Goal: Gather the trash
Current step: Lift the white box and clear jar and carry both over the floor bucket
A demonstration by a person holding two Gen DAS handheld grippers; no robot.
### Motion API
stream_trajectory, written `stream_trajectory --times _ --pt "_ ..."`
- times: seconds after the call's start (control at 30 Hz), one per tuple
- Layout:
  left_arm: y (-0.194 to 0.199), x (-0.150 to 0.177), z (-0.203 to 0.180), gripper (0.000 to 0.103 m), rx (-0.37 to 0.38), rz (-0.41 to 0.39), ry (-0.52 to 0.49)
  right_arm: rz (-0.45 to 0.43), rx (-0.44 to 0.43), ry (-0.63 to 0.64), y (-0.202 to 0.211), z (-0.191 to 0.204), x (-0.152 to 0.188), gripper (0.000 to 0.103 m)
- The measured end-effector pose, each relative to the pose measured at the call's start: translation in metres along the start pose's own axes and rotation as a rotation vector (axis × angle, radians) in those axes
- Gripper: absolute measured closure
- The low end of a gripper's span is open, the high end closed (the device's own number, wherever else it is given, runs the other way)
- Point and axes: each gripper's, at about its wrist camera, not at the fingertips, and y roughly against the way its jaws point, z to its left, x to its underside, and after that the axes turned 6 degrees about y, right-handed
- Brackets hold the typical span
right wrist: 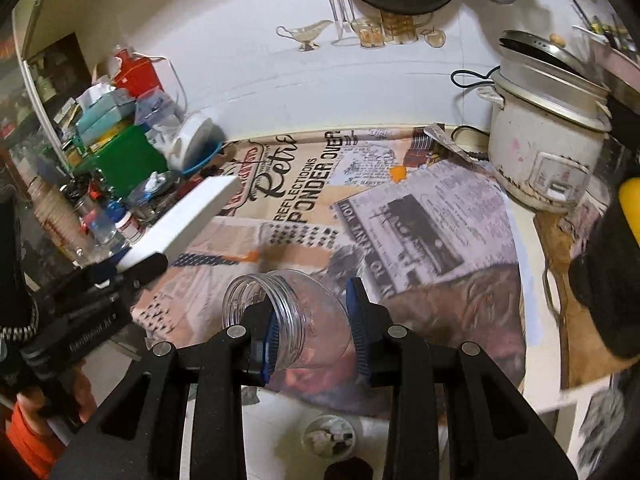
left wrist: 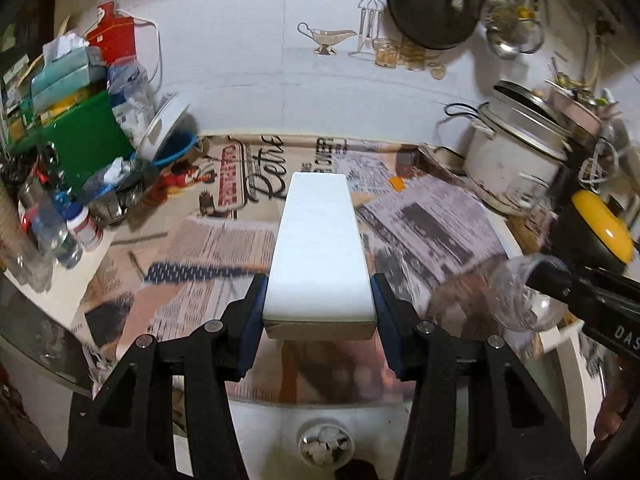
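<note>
My left gripper (left wrist: 319, 304) is shut on a long white box (left wrist: 318, 248) and holds it above the printed tablecloth (left wrist: 224, 236), pointing toward the wall. The box also shows in the right wrist view (right wrist: 188, 220), held at the left. My right gripper (right wrist: 314, 320) is shut on a clear plastic jar (right wrist: 288, 312), open mouth to the left, held above the cloth. The jar (left wrist: 504, 292) also shows at the right of the left wrist view.
A white rice cooker (right wrist: 548, 136) stands at the back right. A clutter of boxes, bottles and a green container (left wrist: 84, 140) fills the left side. Pans and ladles hang on the wall (left wrist: 432, 4). A yellow-topped object (left wrist: 604, 224) sits at the right edge.
</note>
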Motion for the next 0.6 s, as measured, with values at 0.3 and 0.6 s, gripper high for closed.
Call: stream_trajectory --times 0.3,0.6 --pt "0.078 0.094 0.061 0.053 0.033 0.041 -0.025 0.015 0.062 -0.051 0.032 0.072 0.079 0.074" --pt "0.121 0.161 0.098 0.053 0.04 0.145 -0.027 0.129 0.081 -0.102 0.047 0.112 0.148 0.074"
